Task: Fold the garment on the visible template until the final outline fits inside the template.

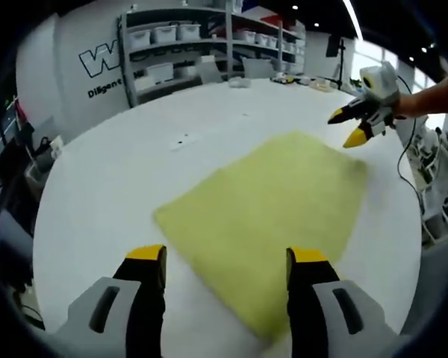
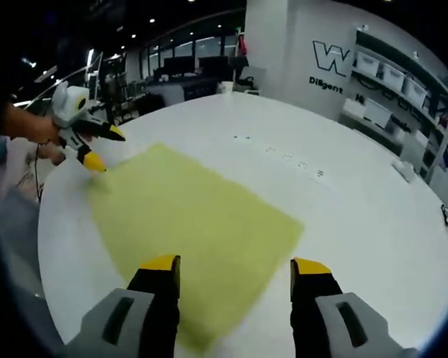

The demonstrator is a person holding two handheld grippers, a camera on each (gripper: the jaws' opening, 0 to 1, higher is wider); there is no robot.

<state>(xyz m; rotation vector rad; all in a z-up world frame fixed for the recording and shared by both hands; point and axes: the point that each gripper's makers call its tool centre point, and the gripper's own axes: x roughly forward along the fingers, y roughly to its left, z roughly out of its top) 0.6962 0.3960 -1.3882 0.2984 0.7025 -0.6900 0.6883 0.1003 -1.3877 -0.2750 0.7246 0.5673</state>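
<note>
Yellow garment (image 1: 272, 212) flat on white table (image 1: 119, 186), beneath both grippers' wide-open fingers (image 1: 151, 261), held by neither

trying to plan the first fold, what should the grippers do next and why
Probably lower each gripper to the cloth edge nearest it and grasp. The yellow garment lies flat and unfolded on the white table, and the left gripper and right gripper are both open, holding nothing, above opposite ends.

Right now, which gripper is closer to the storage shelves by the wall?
Right. The right gripper hovers by the yellow cloth's corner on the side of the shelves; the left gripper hangs over the opposite corner, farther away.
</note>
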